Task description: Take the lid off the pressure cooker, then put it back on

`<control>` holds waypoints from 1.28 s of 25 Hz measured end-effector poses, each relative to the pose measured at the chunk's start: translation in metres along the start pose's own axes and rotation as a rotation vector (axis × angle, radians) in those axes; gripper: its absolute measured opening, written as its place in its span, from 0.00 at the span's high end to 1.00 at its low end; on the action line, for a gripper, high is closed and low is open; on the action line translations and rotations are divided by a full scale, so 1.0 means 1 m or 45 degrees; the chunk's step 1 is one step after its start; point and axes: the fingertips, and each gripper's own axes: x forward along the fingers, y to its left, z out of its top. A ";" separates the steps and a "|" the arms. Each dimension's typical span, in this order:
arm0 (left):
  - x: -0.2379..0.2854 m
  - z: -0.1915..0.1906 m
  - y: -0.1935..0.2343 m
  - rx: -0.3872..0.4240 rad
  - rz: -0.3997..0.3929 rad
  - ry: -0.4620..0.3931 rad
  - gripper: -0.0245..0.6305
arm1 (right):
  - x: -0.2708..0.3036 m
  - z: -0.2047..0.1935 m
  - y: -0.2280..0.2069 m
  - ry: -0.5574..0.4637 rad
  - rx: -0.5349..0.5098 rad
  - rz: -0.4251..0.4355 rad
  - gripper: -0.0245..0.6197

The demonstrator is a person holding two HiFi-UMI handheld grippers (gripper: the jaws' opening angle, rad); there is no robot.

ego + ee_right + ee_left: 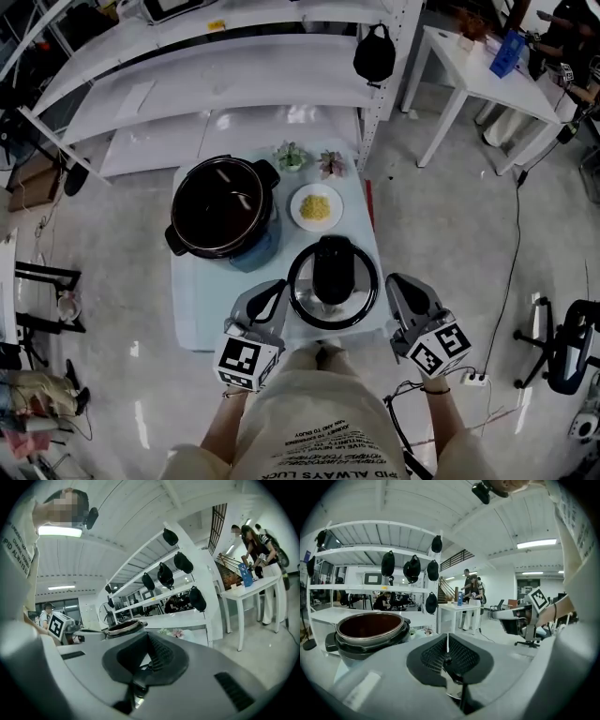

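Progress: first half looks done; the lid (pixel 333 283) is off the pressure cooker (pixel 223 206), whose dark inner pot stands open.
Remaining: by my judgement, carrying the lid back over the pot and seating it.
Lid place: near the person, over the near right part of the table (pixel 192 319), apart from the cooker and in front of the small plate (pixel 316 207); whether it is raised off the table top I cannot tell.
Left gripper (pixel 277 295): jaws closed on the left rim of the lid; a thin shiny edge sits between the pads.
Right gripper (pixel 392 289): jaws closed on the right rim in the same way.
Lid facing: top side up, roughly level.
Long axis: the black handle (pixel 332 262) runs from the person away towards the shelves.
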 end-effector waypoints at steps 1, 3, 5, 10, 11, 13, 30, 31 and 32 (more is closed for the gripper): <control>-0.002 0.001 0.001 0.006 -0.006 -0.001 0.92 | -0.002 0.002 0.001 -0.008 0.002 -0.005 0.95; -0.005 0.001 0.005 0.007 -0.017 -0.004 0.92 | -0.003 0.005 0.006 -0.013 -0.008 -0.002 0.95; -0.007 0.000 0.009 -0.005 -0.015 -0.014 0.92 | -0.002 0.004 0.009 -0.004 -0.021 0.001 0.95; -0.006 -0.010 0.015 -0.035 -0.045 0.002 0.92 | 0.002 -0.003 0.012 0.017 -0.012 0.016 0.95; -0.005 -0.013 0.015 -0.023 -0.053 0.015 0.92 | 0.003 -0.003 0.014 0.015 -0.012 0.027 0.95; -0.003 -0.017 0.016 -0.002 -0.070 0.041 0.91 | 0.007 -0.004 0.017 0.005 -0.010 0.052 0.94; 0.046 -0.058 -0.027 0.444 -0.537 0.235 0.44 | 0.049 -0.068 0.021 0.363 -0.370 0.404 0.43; 0.050 -0.064 -0.029 0.487 -0.557 0.247 0.44 | 0.052 -0.075 0.020 0.389 -0.393 0.421 0.43; 0.053 -0.069 -0.032 0.516 -0.585 0.259 0.44 | 0.055 -0.081 0.020 0.413 -0.407 0.440 0.43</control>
